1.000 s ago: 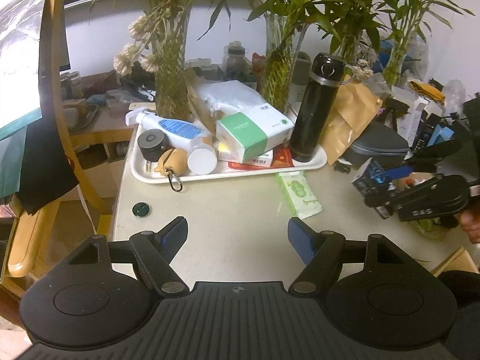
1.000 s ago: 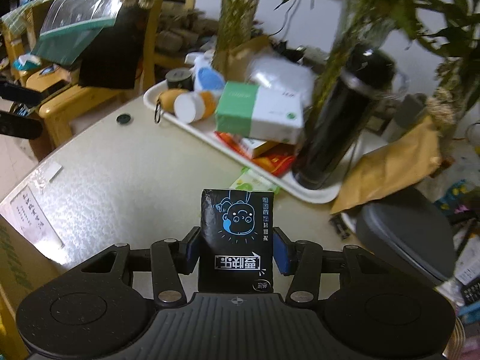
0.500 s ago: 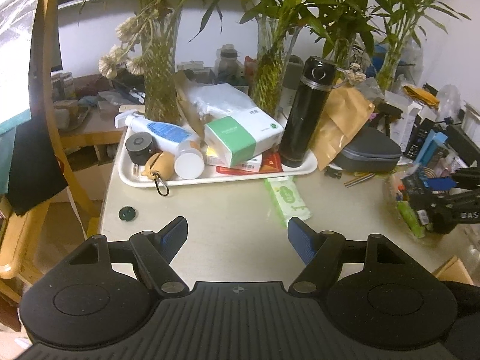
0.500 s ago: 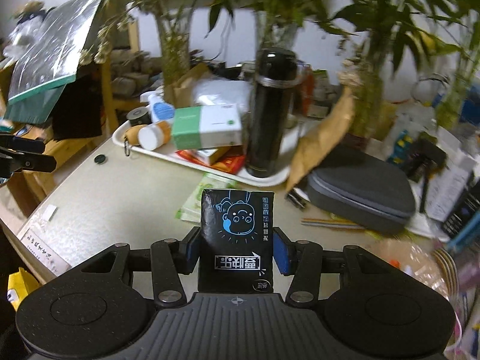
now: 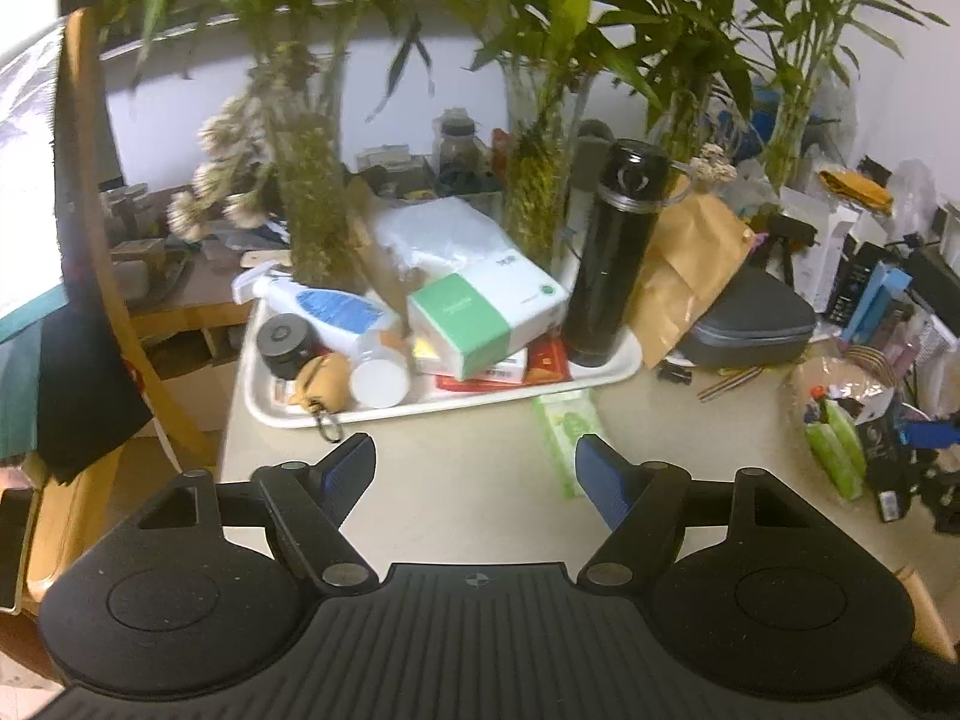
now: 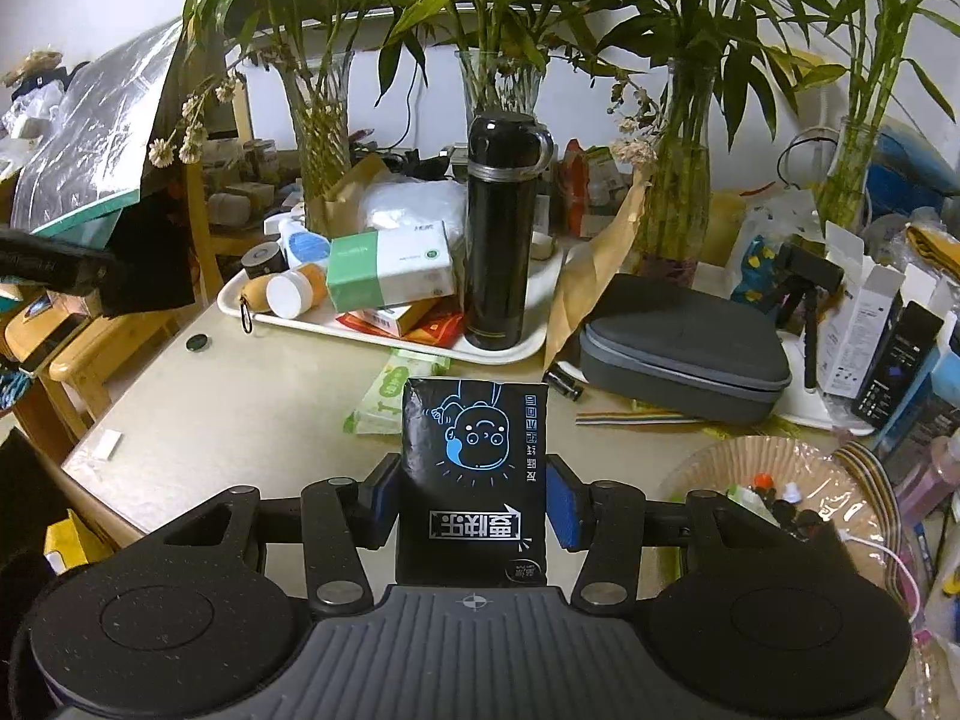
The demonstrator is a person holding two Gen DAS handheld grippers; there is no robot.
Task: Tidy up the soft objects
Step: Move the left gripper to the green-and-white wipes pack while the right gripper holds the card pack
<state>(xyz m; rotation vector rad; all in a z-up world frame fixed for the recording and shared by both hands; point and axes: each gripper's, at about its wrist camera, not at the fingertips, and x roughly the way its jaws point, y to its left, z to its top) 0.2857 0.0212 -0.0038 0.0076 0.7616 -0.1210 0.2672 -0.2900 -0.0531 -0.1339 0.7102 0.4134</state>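
Observation:
My right gripper (image 6: 474,495) is shut on a black tissue pack (image 6: 475,468) with a blue cartoon face, held above the table. A green wipes pack (image 6: 393,393) (image 5: 567,429) lies flat on the table just in front of the white tray (image 6: 384,333) (image 5: 624,363). On that tray rests a green-and-white tissue pack (image 6: 390,273) (image 5: 486,315) beside a black flask (image 6: 501,228) (image 5: 612,258). My left gripper (image 5: 474,471) hangs open over bare tabletop, short of the wipes pack, with nothing between its blue pads.
The tray also carries a spray bottle (image 5: 327,306), jars and boxes. Glass vases with bamboo (image 6: 678,174) stand behind. A grey zip case (image 6: 678,348) and a wicker basket (image 6: 774,480) sit to the right. A wooden chair (image 5: 108,300) stands at the left table edge.
The right gripper swung right and rolled level, still holding the black pack. The left gripper drew back and rose a little, so the tray looks farther off.

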